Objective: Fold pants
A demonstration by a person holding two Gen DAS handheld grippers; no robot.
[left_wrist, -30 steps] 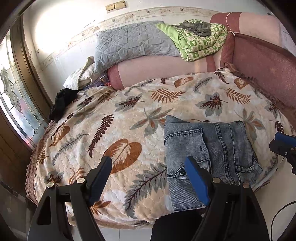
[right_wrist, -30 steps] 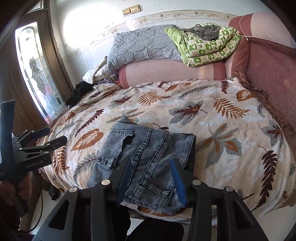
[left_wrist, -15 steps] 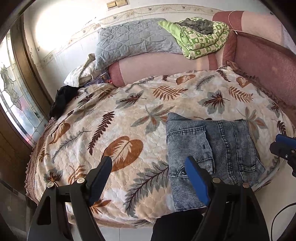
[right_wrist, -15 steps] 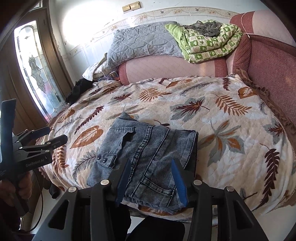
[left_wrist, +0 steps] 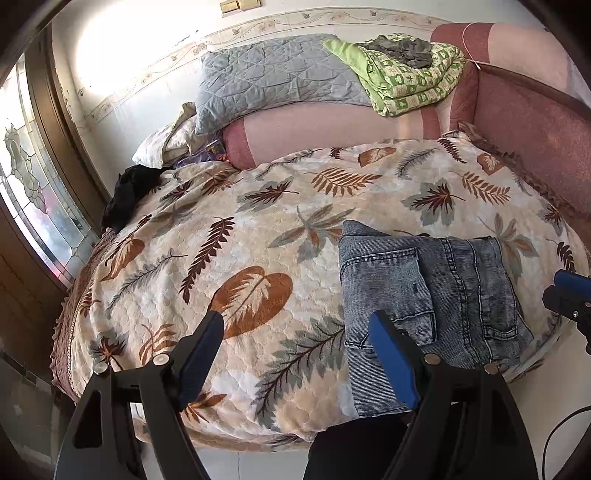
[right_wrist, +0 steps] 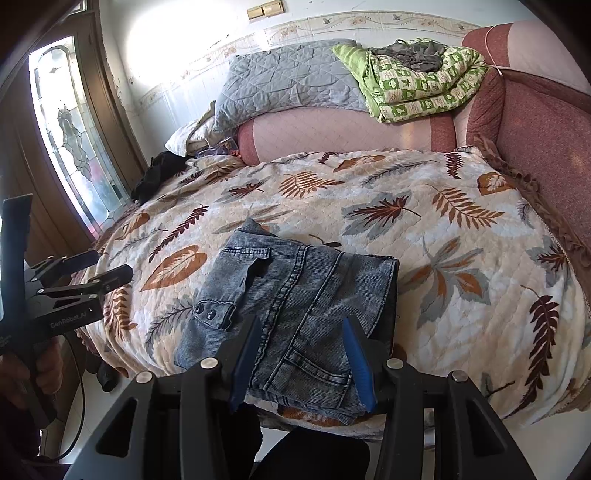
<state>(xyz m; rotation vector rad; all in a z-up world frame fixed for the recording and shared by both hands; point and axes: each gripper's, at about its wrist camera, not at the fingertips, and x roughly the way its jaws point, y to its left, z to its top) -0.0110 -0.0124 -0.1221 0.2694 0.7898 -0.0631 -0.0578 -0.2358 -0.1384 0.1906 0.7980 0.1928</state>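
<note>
Leaf-print bedspread (left_wrist: 258, 266) carries folded jeans (right_wrist: 295, 306); left gripper (left_wrist: 295, 343), right gripper (right_wrist: 301, 350) jaws spread, empty.

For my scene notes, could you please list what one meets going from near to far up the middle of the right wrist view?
Right gripper → folded denim pants → leaf-print blanket → pink bolster → grey quilted pillow → wall switch plates.

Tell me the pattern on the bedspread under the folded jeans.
Brown and grey leaves on a cream bedspread; right wrist view.
</note>
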